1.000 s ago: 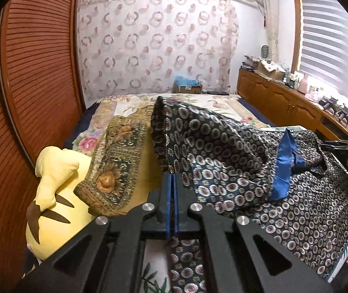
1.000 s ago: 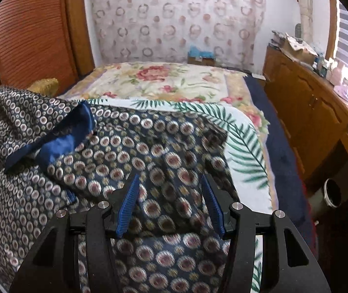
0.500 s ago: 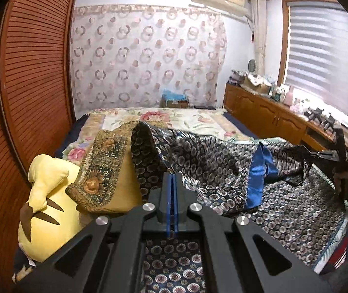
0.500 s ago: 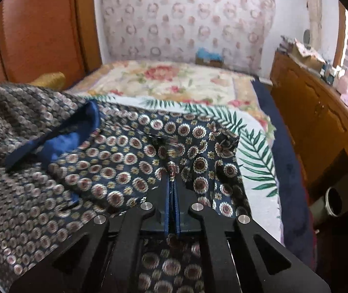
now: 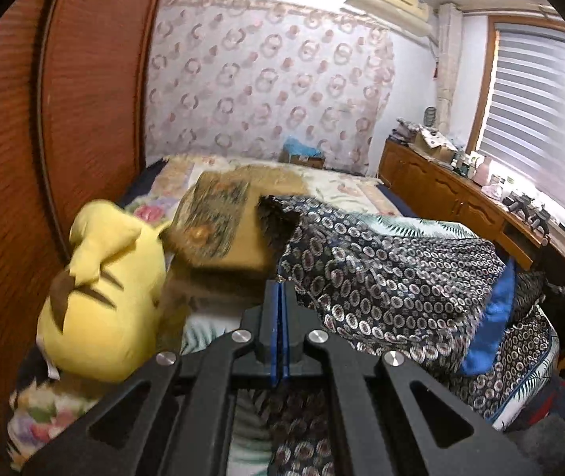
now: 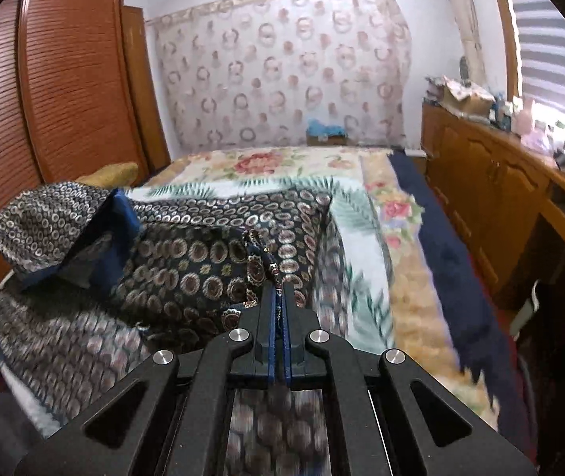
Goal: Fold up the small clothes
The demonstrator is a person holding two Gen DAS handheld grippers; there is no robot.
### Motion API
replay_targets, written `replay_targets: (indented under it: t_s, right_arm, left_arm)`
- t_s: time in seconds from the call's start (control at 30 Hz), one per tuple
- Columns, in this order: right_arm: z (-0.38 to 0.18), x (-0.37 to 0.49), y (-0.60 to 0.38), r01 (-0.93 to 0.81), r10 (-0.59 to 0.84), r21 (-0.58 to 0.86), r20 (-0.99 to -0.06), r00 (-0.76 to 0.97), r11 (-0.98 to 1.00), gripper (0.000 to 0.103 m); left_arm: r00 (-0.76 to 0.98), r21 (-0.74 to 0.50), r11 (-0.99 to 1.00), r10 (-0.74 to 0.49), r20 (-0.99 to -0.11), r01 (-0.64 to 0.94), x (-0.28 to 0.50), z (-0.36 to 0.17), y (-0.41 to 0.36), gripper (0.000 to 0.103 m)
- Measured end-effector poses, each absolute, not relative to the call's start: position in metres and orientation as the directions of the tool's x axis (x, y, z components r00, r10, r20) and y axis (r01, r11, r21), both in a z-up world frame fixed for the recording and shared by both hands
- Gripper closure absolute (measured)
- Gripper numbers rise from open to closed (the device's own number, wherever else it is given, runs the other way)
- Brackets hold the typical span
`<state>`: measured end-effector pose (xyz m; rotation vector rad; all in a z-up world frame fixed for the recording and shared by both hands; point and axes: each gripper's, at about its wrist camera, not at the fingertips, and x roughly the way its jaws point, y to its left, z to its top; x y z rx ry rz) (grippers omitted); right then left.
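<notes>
Silky navy garment (image 6: 203,273) is lying rumpled across the bed (image 6: 366,218), folding barely begun, while the left gripper (image 5: 280,297) and right gripper (image 6: 279,297) are each pinching an edge.

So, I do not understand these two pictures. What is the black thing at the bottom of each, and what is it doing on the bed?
Each black thing is a hand-held two-finger gripper, and a camera on it looks along its fingers. One picture comes from the left gripper, the other from the right gripper. Both are shut on the circle-patterned garment, which lies on the bed, for folding. Beside it lie a yellow plush toy and a golden cushion.
</notes>
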<state>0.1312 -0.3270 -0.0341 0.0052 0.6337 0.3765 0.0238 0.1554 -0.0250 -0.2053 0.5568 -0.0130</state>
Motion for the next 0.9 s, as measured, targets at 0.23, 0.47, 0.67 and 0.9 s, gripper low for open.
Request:
replay_targets:
  t_s: [0.23,0.47,0.67,0.9]
  right_arm:
    - [-0.039,0.108,-0.339,-0.314,0.313,0.109,-0.603,0.733,0.943,0.082]
    - [-0.020,0.117,-0.339,-0.291,0.319,0.141,-0.551,0.771,0.946,0.062]
    - [-0.026,0.123,-0.326,-0.280,0.289,0.109,-0.584,0.759,0.954,0.058]
    - [-0.053,0.128,-0.311,-0.277,0.257,0.075,-0.655,0.711,0.958,0.058]
  left_arm:
    - [0.815,-0.194,0.978,-0.056,-0.576,-0.071,0.011,-0.048,0.153,0.103]
    - [0.815,-0.185,0.980,-0.046,-0.578,-0.076,0.010,-0.048,0.149,0.103]
    - [0.797,-0.188,0.980,-0.068,-0.600,-0.058,0.014,-0.055,0.148,0.100]
    - [0.794,-0.167,0.985,-0.074,-0.603,-0.036,0.011,-0.049,0.136,0.084]
